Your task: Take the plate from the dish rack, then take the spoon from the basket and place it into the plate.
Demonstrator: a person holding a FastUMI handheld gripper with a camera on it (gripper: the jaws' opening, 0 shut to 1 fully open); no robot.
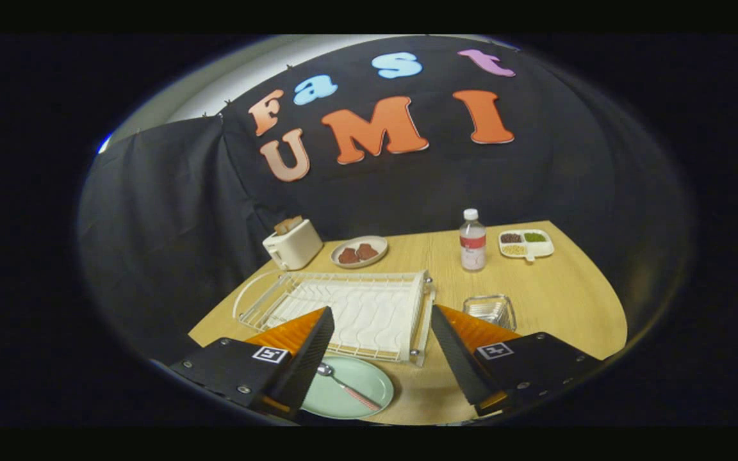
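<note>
A pale green plate (351, 392) lies flat on the wooden table (555, 301), in front of the dish rack and partly under my left finger. A spoon (346, 384) with a pink handle rests in the plate, its bowl close to that finger. The white wire dish rack (356, 310) stands just beyond the fingers and holds nothing I can see. A small wire basket (489, 312) sits beside the rack's right end, partly behind my right finger. My gripper (382, 339) hangs above the table, open wide, with nothing between its fingers.
Toward the back stand a white toaster (292, 244) with bread in it, a plate of brown food (359, 251), a water bottle (473, 241) and a divided snack tray (526, 243). Bare wood lies right of the basket. Black cloth walls close the booth.
</note>
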